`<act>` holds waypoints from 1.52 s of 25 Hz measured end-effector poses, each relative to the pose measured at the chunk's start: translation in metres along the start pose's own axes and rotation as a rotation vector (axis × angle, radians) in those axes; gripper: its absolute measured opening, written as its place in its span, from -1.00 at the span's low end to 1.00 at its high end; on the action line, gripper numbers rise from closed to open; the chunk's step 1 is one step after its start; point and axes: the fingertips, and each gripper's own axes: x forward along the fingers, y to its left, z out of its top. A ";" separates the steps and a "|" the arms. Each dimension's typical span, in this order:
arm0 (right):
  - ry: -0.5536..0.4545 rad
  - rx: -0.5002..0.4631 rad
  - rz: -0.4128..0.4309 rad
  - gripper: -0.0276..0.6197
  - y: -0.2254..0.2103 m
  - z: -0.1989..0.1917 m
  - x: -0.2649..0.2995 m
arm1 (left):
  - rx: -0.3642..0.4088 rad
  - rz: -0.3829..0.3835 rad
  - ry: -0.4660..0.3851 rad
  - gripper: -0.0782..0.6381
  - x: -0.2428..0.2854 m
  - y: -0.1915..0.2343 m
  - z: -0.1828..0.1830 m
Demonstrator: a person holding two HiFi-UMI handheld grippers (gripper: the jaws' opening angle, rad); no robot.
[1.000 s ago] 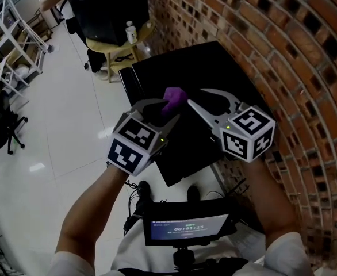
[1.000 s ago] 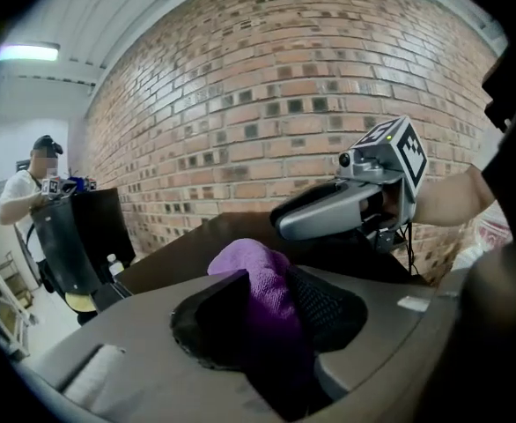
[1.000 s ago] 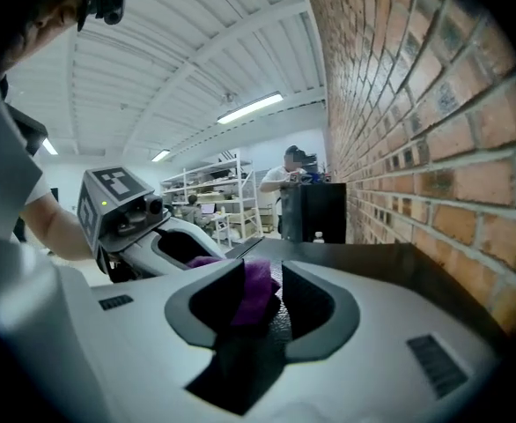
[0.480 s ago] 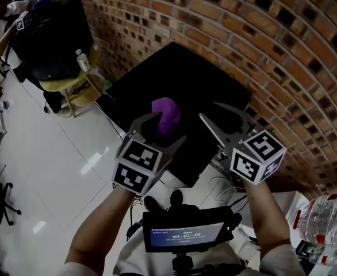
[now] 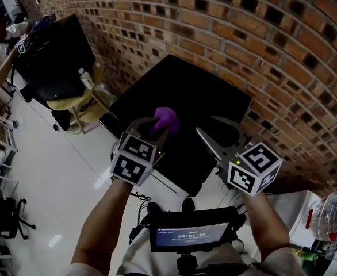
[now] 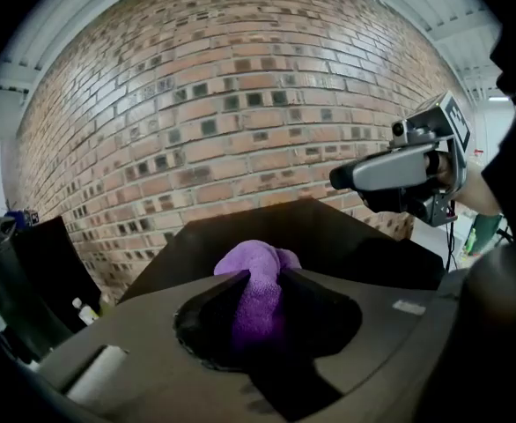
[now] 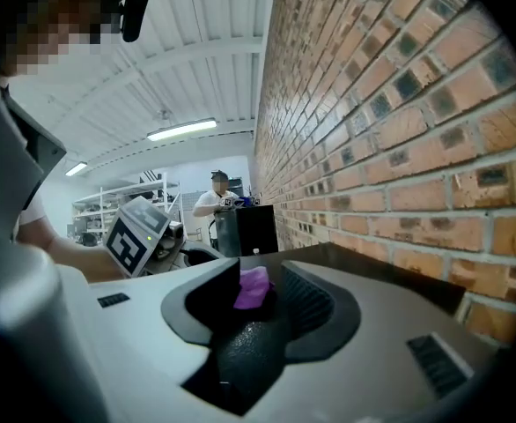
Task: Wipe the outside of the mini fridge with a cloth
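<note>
The left gripper (image 5: 159, 126) has its jaws pinched on the purple cloth (image 5: 166, 118); they have just been closing, and the cloth sits squeezed between the pads with a bunched lump poking out past the tips. From the left gripper view the fabric (image 6: 256, 263) fills the narrow gap of that gripper (image 6: 262, 277) completely. Right under and ahead of those tips is the black top of the mini fridge (image 5: 197, 96), and the cloth is over its near part; I cannot tell whether it touches the surface. The right gripper (image 5: 210, 126) is beside the left one, over the same fridge top, with its jaws spread and holding nothing; they have widened a little just now. Looking along the right gripper (image 7: 260, 280), the cloth (image 7: 253, 287) shows beyond the open gap, out in front and apart from the pads. A brick wall (image 5: 260, 39) runs close behind the fridge, on the far side of both grippers. Off to the left gripper's far left, a yellow chair (image 5: 82, 101) carries a small bottle (image 5: 87, 78).
</note>
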 end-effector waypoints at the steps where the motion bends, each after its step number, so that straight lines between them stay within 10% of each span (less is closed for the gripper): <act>1: -0.004 0.009 -0.010 -0.44 0.001 0.001 0.001 | 0.029 -0.006 0.007 -0.49 0.001 0.004 0.000; 22: 0.029 0.156 -0.658 -0.46 0.046 -0.028 0.051 | -0.004 -0.568 -0.221 0.08 -0.039 0.018 -0.009; 31: 0.018 0.180 -0.714 -0.52 0.031 -0.037 0.060 | -0.136 -0.603 -0.392 -0.54 -0.048 0.038 0.010; 38: 0.040 0.161 -0.762 -0.53 0.025 -0.039 0.061 | -0.065 -0.608 -0.410 -0.70 -0.044 0.033 0.010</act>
